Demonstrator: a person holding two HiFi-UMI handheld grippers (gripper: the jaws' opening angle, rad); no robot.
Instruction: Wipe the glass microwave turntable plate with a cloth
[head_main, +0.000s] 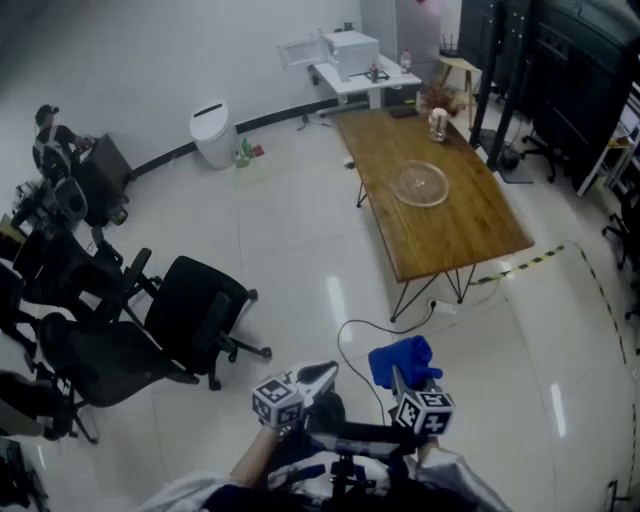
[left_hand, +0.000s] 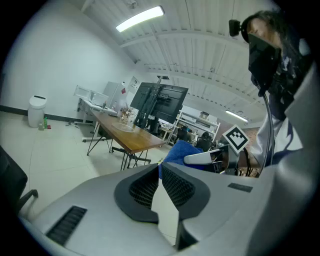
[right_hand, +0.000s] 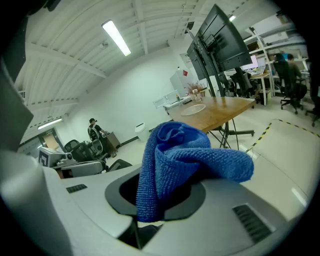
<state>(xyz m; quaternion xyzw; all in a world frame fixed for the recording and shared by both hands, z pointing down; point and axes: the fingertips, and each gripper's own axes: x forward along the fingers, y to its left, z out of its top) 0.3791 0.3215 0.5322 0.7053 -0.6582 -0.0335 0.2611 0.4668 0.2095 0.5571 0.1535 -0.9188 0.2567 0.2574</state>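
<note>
Both grippers are held close in front of the person's body, low in the head view, side by side and a little apart, both pointing forward. The left gripper (head_main: 322, 374) angles slightly toward the right one; its marker cube (head_main: 277, 398) sits behind the jaws, and a bare forearm (head_main: 252, 462) runs back from it to a pale sleeve. In its own view the jaws meet at their tips with nothing between them. The right gripper (head_main: 398, 378) carries its marker cube (head_main: 424, 412) facing up – its jaws are clamped on a bunched blue cloth (right_hand: 185, 155), which spills over both of them.
</note>
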